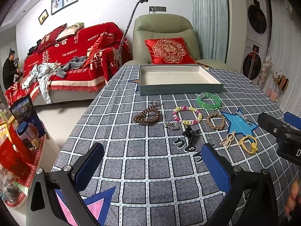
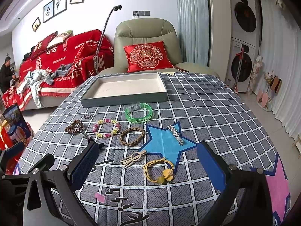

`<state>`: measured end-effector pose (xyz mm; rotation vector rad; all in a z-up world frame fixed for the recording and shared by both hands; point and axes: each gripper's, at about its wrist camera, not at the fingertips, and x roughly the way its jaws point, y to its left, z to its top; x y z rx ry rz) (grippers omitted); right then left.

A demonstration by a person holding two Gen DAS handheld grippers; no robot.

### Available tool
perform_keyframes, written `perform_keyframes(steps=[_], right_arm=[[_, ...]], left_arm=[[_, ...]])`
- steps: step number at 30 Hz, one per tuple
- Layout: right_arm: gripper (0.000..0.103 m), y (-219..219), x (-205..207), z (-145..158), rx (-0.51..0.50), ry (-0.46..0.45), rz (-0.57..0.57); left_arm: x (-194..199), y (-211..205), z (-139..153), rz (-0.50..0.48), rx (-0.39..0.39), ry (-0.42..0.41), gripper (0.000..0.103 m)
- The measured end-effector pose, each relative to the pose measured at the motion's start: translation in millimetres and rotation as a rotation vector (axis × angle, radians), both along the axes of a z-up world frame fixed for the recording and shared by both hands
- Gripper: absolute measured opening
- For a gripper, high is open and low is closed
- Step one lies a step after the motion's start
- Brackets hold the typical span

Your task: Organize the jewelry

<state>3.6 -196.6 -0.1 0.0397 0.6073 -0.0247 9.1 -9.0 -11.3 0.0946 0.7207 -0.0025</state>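
Observation:
An empty grey tray (image 1: 180,90) (image 2: 124,98) with a white inside lies at the table's far side. In front of it lie a green bangle (image 1: 208,101) (image 2: 138,113), a brown spiral hair tie (image 1: 147,115) (image 2: 74,127), a pink-yellow bead bracelet (image 1: 187,115) (image 2: 106,128), a tan braided band (image 1: 215,121) (image 2: 132,136), a black claw clip (image 1: 191,133), a silver star clip (image 2: 175,134), a beige clip (image 2: 132,157) and a yellow hair tie (image 1: 248,144) (image 2: 160,170). My left gripper (image 1: 153,166) is open and empty above the cloth. My right gripper (image 2: 148,166) is open, its fingers either side of the yellow hair tie.
The table wears a grey checked cloth (image 1: 143,169) with blue and pink stars. Small silver pieces (image 1: 155,103) (image 1: 171,125) lie among the jewelry. A green armchair with a red cushion (image 1: 169,50) stands behind the table. A red-covered sofa (image 1: 75,56) is at the left.

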Motion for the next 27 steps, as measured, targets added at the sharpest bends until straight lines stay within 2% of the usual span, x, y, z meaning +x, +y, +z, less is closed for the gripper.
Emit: perform_keyframes(steps=[4,11,17,24,27], right_arm=[[0.103,1.4,0.7,-2.7,0.002,0.009,-0.001],[0.103,-2.7,6.9,-1.3,0.007,0.028,0.002],[0.103,-8.2,19.7,-5.7,0.016,0.09,0.016],[0.103,-18.7,57.5,-16.6,0.031,0.236,0.04],[0.103,-20.3,81.9,-20.0,0.027,0.303,0.049]], left_arm=[[-0.1,1.0,0.0,-0.002,0.014,-0.041,0.103],[5.3,2.8,-1.0,-0.013,0.013,-0.035,0.103],[32.3,13.9,-4.2,-0.037,-0.014,0.035,0.103],[100.5,34.2,-18.1,-0.117,-0.094,0.216,0.103],[126.6,39.3,-25.4,-0.127,-0.113,0.256,0.103]])
